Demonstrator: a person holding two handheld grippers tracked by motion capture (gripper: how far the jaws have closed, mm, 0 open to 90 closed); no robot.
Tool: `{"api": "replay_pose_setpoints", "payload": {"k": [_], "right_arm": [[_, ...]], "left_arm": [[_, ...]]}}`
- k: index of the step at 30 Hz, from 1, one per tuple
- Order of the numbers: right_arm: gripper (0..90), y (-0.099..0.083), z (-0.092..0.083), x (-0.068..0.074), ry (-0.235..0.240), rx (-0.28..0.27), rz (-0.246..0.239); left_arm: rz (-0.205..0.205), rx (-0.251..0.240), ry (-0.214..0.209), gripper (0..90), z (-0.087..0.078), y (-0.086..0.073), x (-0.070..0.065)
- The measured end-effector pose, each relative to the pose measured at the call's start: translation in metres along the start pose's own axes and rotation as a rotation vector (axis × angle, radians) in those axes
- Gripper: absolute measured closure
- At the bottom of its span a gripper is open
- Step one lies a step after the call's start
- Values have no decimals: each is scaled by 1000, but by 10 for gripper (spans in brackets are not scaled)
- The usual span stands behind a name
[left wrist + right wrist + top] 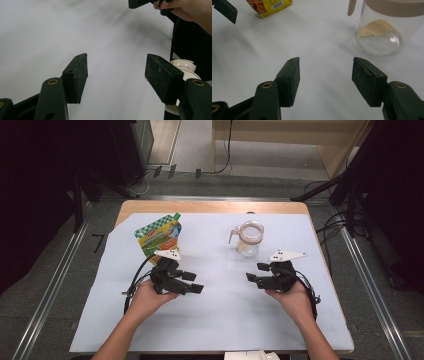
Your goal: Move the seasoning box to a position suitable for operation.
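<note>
Both grippers, left gripper (192, 282) and right gripper (254, 272), fingers wide, holding nothing. Pouch (160, 235) upper left: soft, light, grab top. Jar (248, 238) upper middle: slippery, breakable, grab handle.

**Layout on the tabletop**

A pouch (160, 234) is placed at the far left of the tabletop (220, 320), a jar (248, 239) at the far right, well apart. The left hand-held gripper (194, 282) is held before the pouch, the right hand-held gripper (256, 272) before the jar.
</note>
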State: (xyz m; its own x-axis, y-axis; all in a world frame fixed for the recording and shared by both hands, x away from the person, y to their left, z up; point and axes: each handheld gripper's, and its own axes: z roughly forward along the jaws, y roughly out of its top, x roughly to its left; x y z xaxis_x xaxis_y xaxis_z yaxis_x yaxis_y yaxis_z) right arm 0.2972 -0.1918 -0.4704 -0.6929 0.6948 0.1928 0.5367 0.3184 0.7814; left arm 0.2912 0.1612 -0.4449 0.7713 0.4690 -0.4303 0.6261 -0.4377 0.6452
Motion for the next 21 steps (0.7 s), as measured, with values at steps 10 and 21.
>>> {"api": "replay_pose_setpoints", "payload": {"k": [10, 21], "right_arm": [[439, 0, -6, -6, 10, -26, 32], [491, 1, -5, -6, -2, -24, 23]], "left_arm": [[4, -11, 14, 351, -1, 0, 1], [0, -15, 6, 352, 2, 0, 2]]}}
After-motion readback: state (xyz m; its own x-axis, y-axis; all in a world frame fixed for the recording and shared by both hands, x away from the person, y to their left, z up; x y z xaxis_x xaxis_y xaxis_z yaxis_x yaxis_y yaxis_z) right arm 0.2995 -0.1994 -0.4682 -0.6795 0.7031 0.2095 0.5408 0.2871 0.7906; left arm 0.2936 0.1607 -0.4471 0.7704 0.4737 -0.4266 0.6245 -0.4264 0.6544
